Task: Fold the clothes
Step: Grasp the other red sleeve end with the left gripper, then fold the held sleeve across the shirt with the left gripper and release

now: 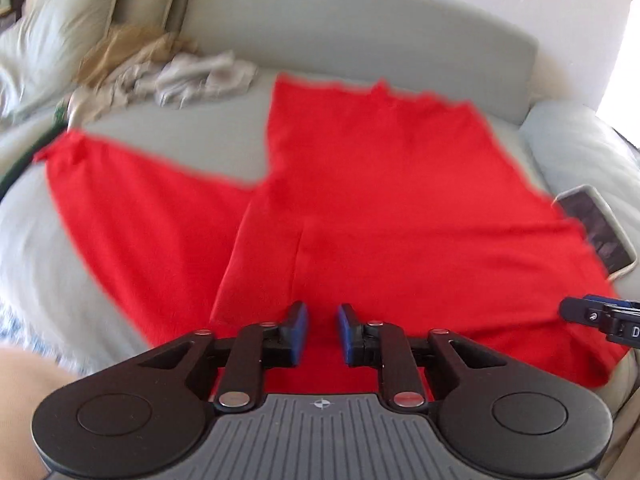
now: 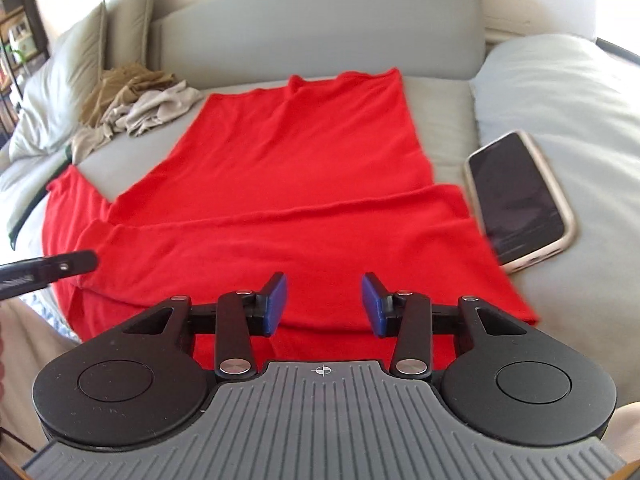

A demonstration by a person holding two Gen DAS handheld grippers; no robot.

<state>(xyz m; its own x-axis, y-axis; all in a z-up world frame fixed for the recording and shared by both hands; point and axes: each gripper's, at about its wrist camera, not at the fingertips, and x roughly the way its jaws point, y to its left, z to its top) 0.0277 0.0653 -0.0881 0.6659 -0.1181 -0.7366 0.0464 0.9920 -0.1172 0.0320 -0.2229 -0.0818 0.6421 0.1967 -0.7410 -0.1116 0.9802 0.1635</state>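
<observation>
Blue-padded left gripper [image 1: 322, 326] and right gripper [image 2: 324, 304] both hang empty with jaws apart over the red knit garment [image 2: 280, 184], spread flat beside the cased phone [image 2: 520, 200].

Two hand-held black grippers with blue pads. The left gripper [image 1: 322, 330] sits at the bottom centre of its own view, jaws parted by a narrow gap, nothing between them. The right gripper [image 2: 324, 306] fills the bottom centre of its view, jaws spread wider, also empty. Each gripper's tip pokes into the other's frame edge.
</observation>
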